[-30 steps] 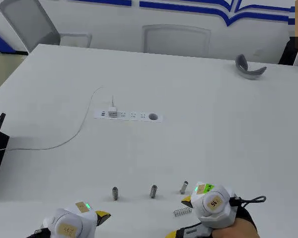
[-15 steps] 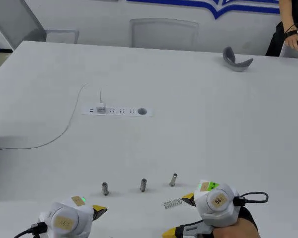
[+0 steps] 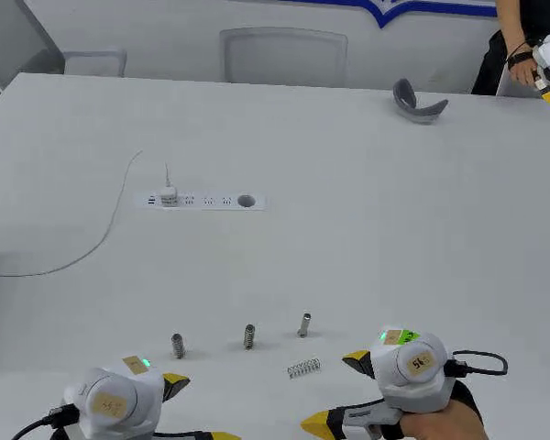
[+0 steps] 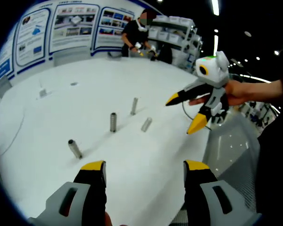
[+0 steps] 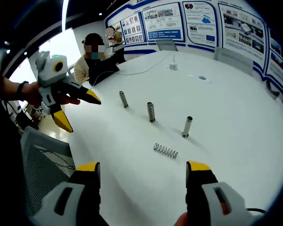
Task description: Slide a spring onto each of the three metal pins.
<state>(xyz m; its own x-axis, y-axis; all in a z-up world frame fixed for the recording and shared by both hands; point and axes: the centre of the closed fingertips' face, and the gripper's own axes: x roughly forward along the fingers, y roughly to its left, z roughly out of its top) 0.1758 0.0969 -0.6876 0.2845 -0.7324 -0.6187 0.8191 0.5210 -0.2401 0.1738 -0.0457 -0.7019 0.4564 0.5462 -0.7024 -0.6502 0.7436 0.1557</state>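
Three metal pins stand in a row near the table's front edge. The left pin [image 3: 178, 346] [image 5: 123, 99] and the middle pin [image 3: 249, 335] [image 5: 151, 112] each carry a spring. The right pin [image 3: 304, 324] [image 5: 187, 126] is bare. A loose spring [image 3: 303, 368] [image 5: 165, 150] [image 4: 146, 124] lies flat just in front of the bare pin. My right gripper [image 3: 336, 392] [image 5: 143, 167] is open and empty, a little right of the loose spring. My left gripper [image 3: 197, 410] [image 4: 145, 165] is open and empty, in front of the left pin.
A white power strip [image 3: 199, 200] with a plug and a cable lies mid-table. A grey curved object [image 3: 417, 105] rests at the far right. Chairs stand behind the table's far edge. A person [image 3: 532, 37] stands at the far right corner, holding another gripper.
The head camera has swung, shifting the whole scene left. My right gripper's upper tip has drawn away from the loose spring, which stays on the table. Both grippers remain open.
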